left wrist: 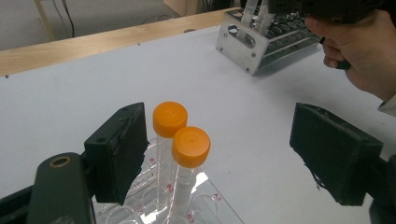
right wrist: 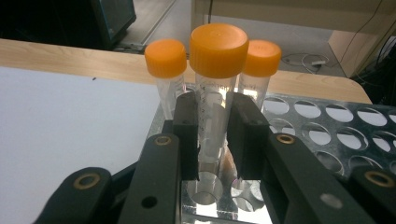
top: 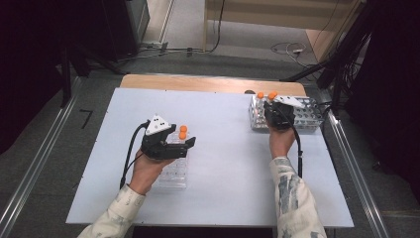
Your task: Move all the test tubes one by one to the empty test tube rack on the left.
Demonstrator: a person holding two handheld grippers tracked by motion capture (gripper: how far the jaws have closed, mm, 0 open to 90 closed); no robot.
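Observation:
Two orange-capped clear tubes (left wrist: 184, 154) (top: 183, 132) stand in a clear plastic rack (top: 174, 171) at the table's left. My left gripper (left wrist: 219, 154) (top: 176, 146) is open, its jaws wide apart on either side of them, touching neither. At the far right sits a metal rack (top: 307, 116) (right wrist: 327, 135) with many round holes. My right gripper (right wrist: 214, 135) (top: 278, 111) is shut on an orange-capped tube (right wrist: 215, 93) standing upright over a hole in that rack. Two more capped tubes (right wrist: 166, 70) (right wrist: 258, 70) stand just behind it.
The white table top (top: 223, 148) lies open between the two racks. A wooden edge (top: 198, 82) runs along the far side. Cables and dark stands sit on the floor beyond. The person's patterned sleeves (top: 297, 198) come in from the bottom.

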